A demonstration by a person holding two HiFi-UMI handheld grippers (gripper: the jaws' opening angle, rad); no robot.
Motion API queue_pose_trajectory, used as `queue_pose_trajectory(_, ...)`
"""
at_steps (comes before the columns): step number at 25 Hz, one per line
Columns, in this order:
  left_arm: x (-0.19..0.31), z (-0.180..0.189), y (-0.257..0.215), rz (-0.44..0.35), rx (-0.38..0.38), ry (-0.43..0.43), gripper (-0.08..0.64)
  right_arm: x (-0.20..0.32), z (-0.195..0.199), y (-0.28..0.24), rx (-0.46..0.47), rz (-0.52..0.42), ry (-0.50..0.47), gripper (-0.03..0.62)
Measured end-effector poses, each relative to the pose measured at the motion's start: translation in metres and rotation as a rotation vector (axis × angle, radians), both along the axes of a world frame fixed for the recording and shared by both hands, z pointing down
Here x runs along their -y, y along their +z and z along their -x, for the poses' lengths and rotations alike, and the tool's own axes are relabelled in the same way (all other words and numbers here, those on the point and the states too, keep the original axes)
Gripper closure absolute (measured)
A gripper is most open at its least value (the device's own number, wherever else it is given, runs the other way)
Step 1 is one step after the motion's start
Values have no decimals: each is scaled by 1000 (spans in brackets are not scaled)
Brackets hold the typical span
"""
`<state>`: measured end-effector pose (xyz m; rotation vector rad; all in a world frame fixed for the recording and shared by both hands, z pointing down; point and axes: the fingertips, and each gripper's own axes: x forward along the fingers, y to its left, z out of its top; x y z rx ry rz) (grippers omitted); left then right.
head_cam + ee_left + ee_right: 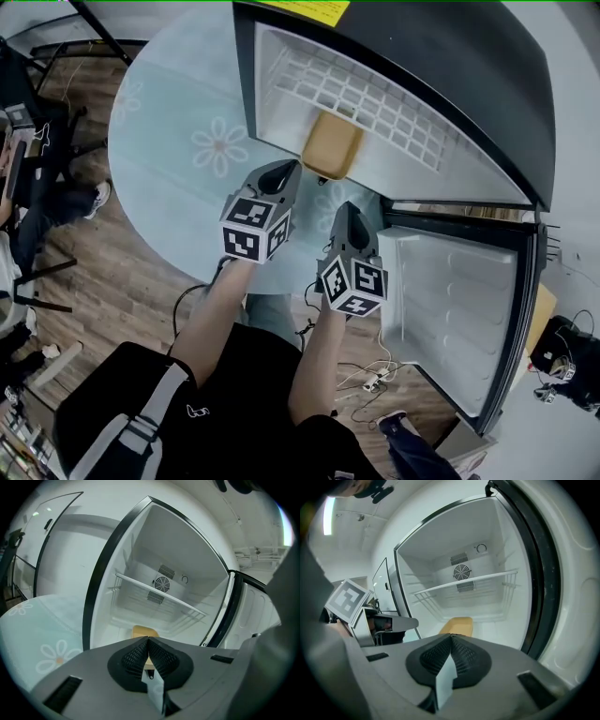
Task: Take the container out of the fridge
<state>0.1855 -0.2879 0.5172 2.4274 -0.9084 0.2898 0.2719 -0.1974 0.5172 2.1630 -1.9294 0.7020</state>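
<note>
Since the container (pixel 333 145) looks like a light, stiff, shallow tray, pinch its near rim; the left hand-held gripper (pixel 277 174) and right hand-held gripper (pixel 346 212) hover closed, empty.

The mustard-yellow shallow plastic container (pixel 333 145) is showing a smooth, matt face. The white fridge lining (pixel 281 66) is looking like glossy moulded plastic, its white wire shelf (pixel 375 98) like coated metal, and the black outer casing (pixel 450 56) is gleaming smooth. The left gripper (pixel 147 641) and right gripper (pixel 451 637) are showing matt grey plastic shells and black, finely ribbed pads (pixel 133 657). The brown plank floor (pixel 112 281) is looking like grained wood.
</note>
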Motion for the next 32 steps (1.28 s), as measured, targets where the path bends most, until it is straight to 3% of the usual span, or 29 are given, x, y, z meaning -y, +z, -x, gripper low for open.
queue_pose_trajectory(6, 2, -1, 25, 57, 27, -23, 557, 9, -12, 12, 13, 5, -26, 584)
queue_pose_trajectory(8, 9, 4, 29, 65, 29, -23, 520, 18, -10, 15, 18, 6, -23, 584)
queue_pose_trajectory(13, 14, -4, 33, 66, 46, -29, 520, 26, -25, 17, 31, -17, -7, 584)
queue_pose_trajectory(15, 16, -7, 35, 65, 56, -31, 520, 31, -28, 17, 36, -25, -10, 537)
queue_pose_trajectory(21, 30, -18, 41, 73, 73, -27, 518, 44, -39, 23, 35, 0, 0, 518)
queue_pose_trajectory(24, 38, -24, 43, 75, 89, -13, 443, 52, -47, 25, 33, 13, 10, 518)
queue_pose_trajectory(32, 62, -36, 62, 93, 143, 14, 443, 82, -53, 43, 37, 60, 11, 518)
